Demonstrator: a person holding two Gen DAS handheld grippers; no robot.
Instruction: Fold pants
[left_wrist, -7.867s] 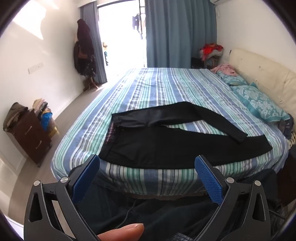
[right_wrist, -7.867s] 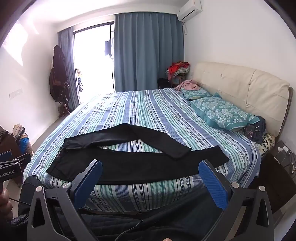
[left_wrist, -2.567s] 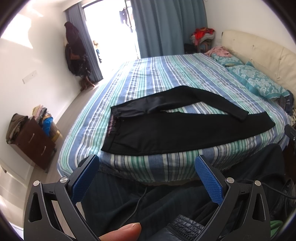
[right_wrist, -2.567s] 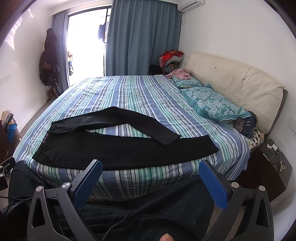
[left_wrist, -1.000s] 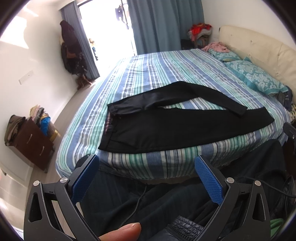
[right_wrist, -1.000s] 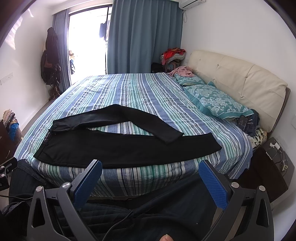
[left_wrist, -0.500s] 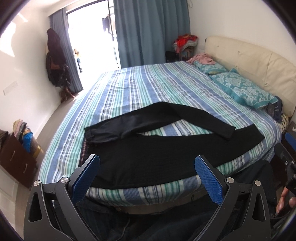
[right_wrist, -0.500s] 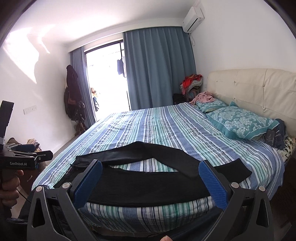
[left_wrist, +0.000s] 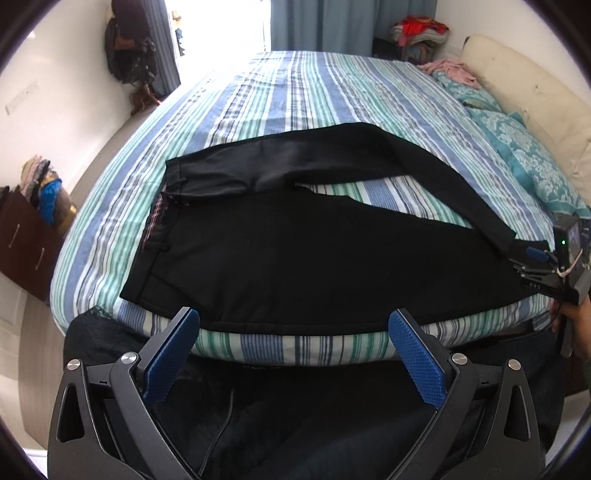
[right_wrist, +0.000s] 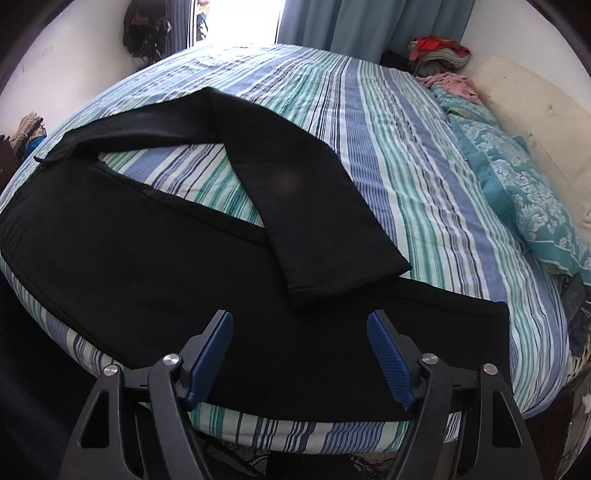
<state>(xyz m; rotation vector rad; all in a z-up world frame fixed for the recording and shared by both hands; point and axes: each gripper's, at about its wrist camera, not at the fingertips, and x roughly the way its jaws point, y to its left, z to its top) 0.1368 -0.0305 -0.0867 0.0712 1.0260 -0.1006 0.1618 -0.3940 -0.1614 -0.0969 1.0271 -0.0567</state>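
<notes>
We hold our left gripper (left_wrist: 293, 356) and right gripper (right_wrist: 300, 356) spread wide, empty, over the near bed (left_wrist: 317, 96) edge. Black pants (right_wrist: 122, 258) lie flat, one leg angled across. Farther right, teal pillows (right_wrist: 535, 184); perhaps a phone beside them.

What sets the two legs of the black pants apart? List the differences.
The near leg of the black pants lies straight along the striped bed edge; the far leg bends, its cuff crossing onto the near leg. The near leg's cuff reaches further towards the pillows. Both are flat, black and ungripped.
</notes>
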